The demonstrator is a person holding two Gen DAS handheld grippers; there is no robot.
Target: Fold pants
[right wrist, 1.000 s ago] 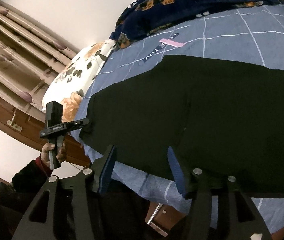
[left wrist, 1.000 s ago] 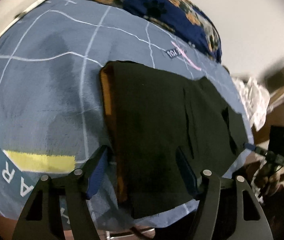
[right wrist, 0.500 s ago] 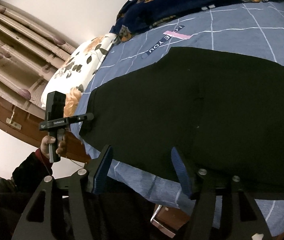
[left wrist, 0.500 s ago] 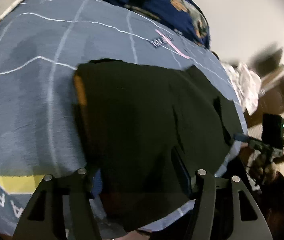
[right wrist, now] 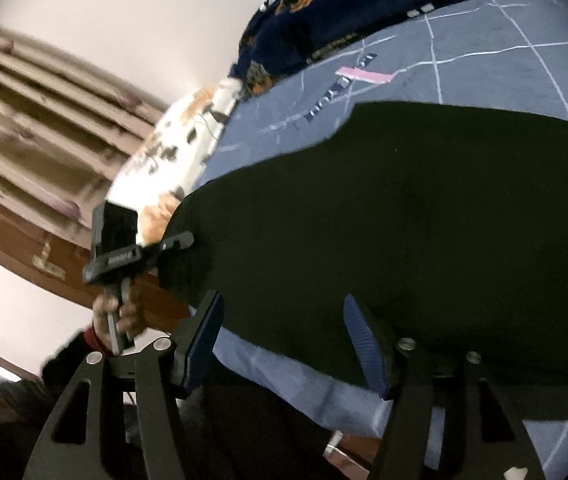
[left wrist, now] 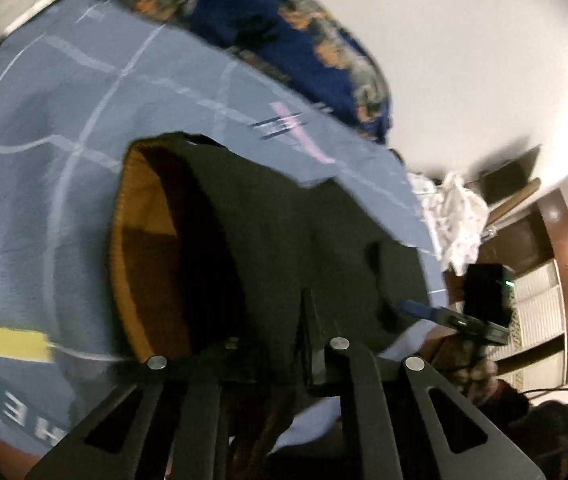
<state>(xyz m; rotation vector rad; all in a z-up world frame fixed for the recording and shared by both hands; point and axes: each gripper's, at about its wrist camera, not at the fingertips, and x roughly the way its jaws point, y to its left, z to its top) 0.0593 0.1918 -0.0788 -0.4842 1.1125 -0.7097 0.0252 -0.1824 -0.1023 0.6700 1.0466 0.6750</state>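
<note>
1. The left gripper (left wrist: 267,356) is clenched on the near hem of the pants (left wrist: 304,240); dark cloth bunches between its jaws and lifts off the bed.
2. That raised edge gapes open, showing the orange lining (left wrist: 143,248) inside the pants on the left of the left wrist view.
3. The right gripper (right wrist: 284,344) is released, its blue pads (right wrist: 360,344) spread apart over the pants' near edge, with nothing pinched between them.
4. The pants (right wrist: 404,220) lie spread across the blue bedsheet (left wrist: 43,140), reaching close to its near edge; white lines and a pink label mark the sheet beyond them.
5. In the right wrist view, the other gripper's finger meets the pants' far left corner, and a hand (right wrist: 117,316) in a red cuff grips its handle.
6. A dark blue quilt (left wrist: 251,12) with orange flowers is heaped at the far side of the bed, beside a white floral pillow (right wrist: 171,152).
7. A wooden bed frame (right wrist: 23,240) and a pale wall close the scene on the left.
</note>
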